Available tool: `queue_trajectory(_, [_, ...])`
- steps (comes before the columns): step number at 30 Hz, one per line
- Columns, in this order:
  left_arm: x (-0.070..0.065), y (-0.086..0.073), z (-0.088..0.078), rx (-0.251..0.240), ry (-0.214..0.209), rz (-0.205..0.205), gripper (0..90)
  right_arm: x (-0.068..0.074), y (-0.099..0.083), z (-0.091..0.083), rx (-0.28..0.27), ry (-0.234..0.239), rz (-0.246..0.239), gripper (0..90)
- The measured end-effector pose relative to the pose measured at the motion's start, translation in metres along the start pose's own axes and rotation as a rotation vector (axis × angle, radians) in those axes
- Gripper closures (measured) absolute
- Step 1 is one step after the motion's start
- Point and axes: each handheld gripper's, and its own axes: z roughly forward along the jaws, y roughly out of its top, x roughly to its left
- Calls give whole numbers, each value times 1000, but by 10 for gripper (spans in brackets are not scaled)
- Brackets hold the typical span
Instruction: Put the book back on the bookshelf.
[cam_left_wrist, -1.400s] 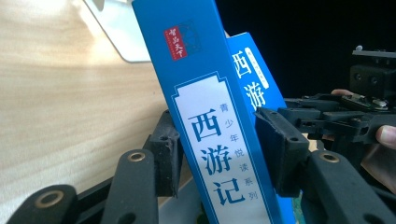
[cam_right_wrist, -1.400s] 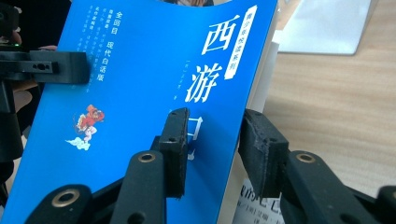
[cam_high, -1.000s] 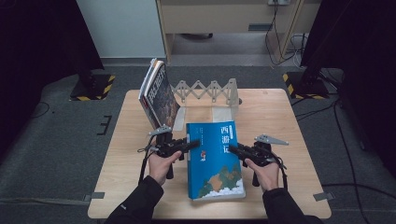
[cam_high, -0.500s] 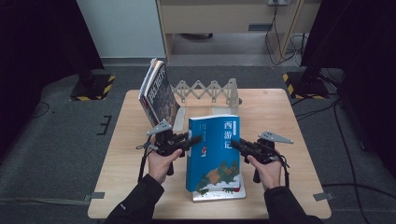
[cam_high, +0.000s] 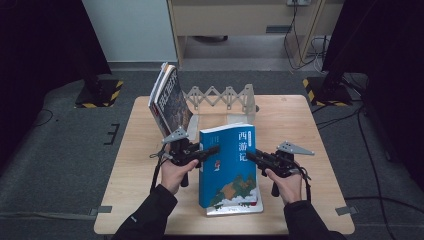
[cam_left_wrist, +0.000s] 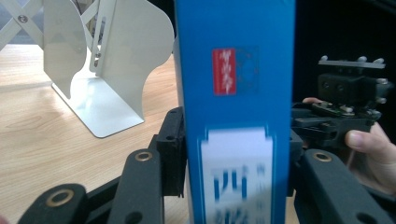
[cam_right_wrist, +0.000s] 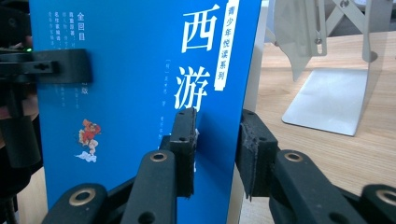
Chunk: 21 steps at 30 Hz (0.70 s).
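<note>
The blue book (cam_high: 229, 165) stands upright on the desk (cam_high: 300, 120), pinched between both grippers. Left gripper (cam_high: 212, 150) clamps its spine edge; right gripper (cam_high: 251, 156) grips the page edge, its far pad seemingly touching. The white bookend (cam_high: 247, 97) sits beyond them.

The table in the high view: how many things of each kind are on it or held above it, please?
Books: 4 (blue book held upright, one book lying under it, two leaning books)
Bookend racks: 1 (white expanding rack)
Grippers: 2 (left gripper, right gripper)
Total: 7
</note>
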Motion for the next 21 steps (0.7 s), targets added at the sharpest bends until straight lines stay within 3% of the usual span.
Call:
queue_trajectory(6, [0, 4, 1, 33, 21, 8, 595, 0, 0, -1, 0, 6, -1, 701])
queue_trajectory(10, [-1, 6, 1, 29, 10, 14, 602, 0, 1, -1, -7, 8, 8, 713])
queue_trajectory(16, [-8, 8, -2, -22, 0, 99, 606, 1, 12, -6, -78, 1, -11, 752])
queue_trajectory(21, [-12, 2, -10, -39, -18, 126, 599, 2, 10, -7, -89, 26, -28, 737])
